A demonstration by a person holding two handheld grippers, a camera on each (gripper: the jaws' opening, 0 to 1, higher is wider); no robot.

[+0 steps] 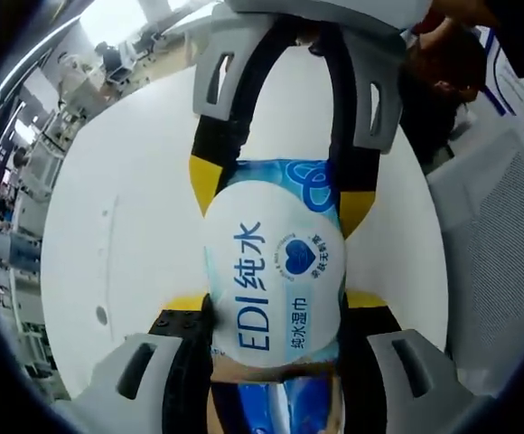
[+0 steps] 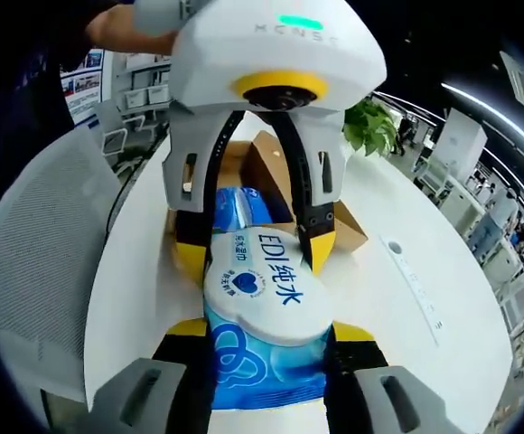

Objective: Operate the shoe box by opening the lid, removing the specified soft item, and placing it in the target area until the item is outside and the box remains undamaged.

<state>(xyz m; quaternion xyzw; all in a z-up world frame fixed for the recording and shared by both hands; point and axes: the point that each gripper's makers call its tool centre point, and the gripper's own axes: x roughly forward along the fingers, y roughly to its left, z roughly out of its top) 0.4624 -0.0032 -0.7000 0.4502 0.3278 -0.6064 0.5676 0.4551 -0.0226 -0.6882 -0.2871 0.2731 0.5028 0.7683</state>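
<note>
The wipes pack point(image 1: 276, 271) hangs above the white surface point(image 1: 126, 235), clamped at opposite ends by both tongs: the left tongs point(image 1: 276, 312) grip one end, the right tongs point(image 2: 266, 339) the other. Behind the pack, the open cardboard box point(image 2: 271, 167) sits on the surface.

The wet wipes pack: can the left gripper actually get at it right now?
Yes, it seems so: the left gripper is closed on one end of the wet wipes pack, while the right gripper clamps the other end.
</note>
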